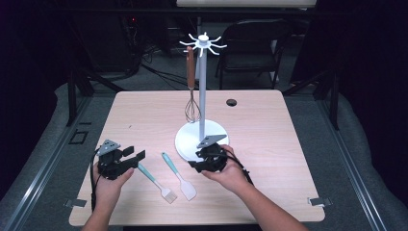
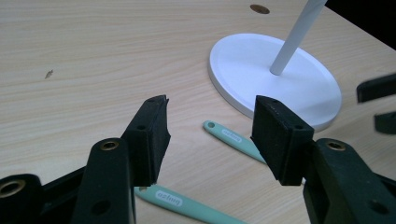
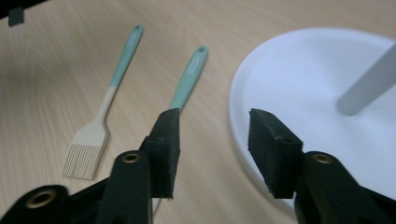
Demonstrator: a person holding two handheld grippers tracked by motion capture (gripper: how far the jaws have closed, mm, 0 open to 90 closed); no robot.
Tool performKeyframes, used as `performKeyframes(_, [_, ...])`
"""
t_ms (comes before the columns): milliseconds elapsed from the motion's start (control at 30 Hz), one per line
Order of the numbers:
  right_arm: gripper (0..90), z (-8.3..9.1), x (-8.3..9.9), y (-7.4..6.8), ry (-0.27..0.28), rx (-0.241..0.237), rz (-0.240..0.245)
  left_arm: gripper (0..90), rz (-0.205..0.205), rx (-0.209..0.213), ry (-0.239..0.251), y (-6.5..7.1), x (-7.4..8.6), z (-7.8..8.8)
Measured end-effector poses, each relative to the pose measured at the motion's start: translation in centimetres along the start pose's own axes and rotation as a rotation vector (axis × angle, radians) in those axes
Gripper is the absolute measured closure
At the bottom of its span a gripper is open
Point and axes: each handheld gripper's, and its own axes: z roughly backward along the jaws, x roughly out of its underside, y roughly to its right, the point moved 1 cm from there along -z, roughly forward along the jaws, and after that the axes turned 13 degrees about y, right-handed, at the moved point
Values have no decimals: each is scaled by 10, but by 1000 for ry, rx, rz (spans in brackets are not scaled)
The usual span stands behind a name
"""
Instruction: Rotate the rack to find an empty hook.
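A white utensil stand rises from a round base at mid-table, with a brown-handled whisk hanging from one of its top hooks. In front of the base lie a teal-handled pastry brush and a teal-handled spatula, side by side. My left gripper rests low at the front left, open, with its jaws just above the brush handle and the spatula handle beyond. My right gripper is open at the front rim of the base, and the spatula handle lies just past its left jaw.
A dark cable hole is set in the tabletop behind the stand. A black chair stands beyond the far edge. Metal clips sit at the near corners. The stand's pole rises close to my right gripper.
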Motion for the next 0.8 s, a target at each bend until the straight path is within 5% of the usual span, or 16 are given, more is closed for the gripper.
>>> performKeyframes(167, [639,-25,15,-19,-95,0,31,458,2,-20,-5,-2,3,7])
performKeyframes(367, [680,-48,23,-35,-123,-7,37,458,7,-43,-4,-5,7,14])
performKeyframes(800, [788,-63,28,-41,-179,-13,23,458,9,-53,-7,-6,9,15])
